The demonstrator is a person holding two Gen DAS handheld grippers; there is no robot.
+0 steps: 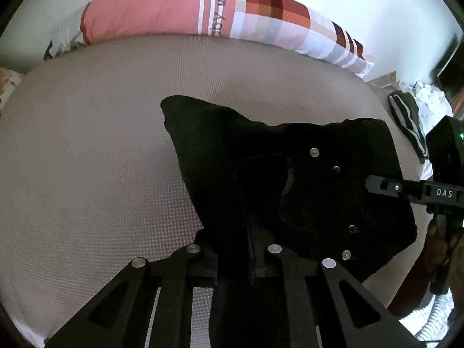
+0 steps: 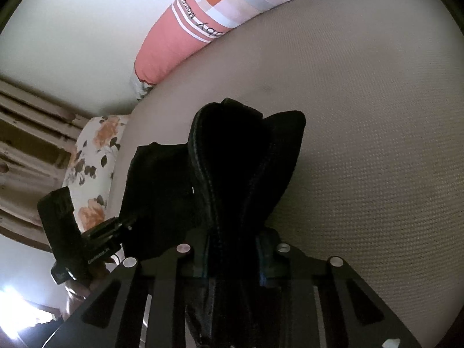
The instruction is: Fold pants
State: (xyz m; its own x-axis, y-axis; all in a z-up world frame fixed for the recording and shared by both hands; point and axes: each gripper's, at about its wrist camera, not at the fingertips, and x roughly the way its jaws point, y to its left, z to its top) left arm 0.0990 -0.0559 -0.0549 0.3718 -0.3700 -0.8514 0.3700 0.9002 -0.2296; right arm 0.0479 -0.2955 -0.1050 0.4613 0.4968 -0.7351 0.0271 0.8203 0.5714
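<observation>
Left gripper (image 1: pixel 249 232): fingers clenched on a fold of the black pants (image 1: pixel 232 150), the cloth bunched between the pads and lifted off the surface. Right gripper (image 2: pixel 232 249): pads pressed on a thick seamed edge of the same pants (image 2: pixel 232 156), which stands up in a ridge straight ahead of the fingers (zip or heavy stitching along it, too dark to tell which).

In the left wrist view the garment spans from its own grip to the right gripper (image 1: pixel 385 188), which enters from the right with its fingertips on the cloth. The pants hang between the two grips over the middle of the beige mattress (image 1: pixel 87 145), lower folds touching it.

Along the far edge of the mattress lies a long pink and checked pillow (image 1: pixel 174 11). At the mattress's right edge, a striped dark garment (image 1: pixel 406 121).
</observation>
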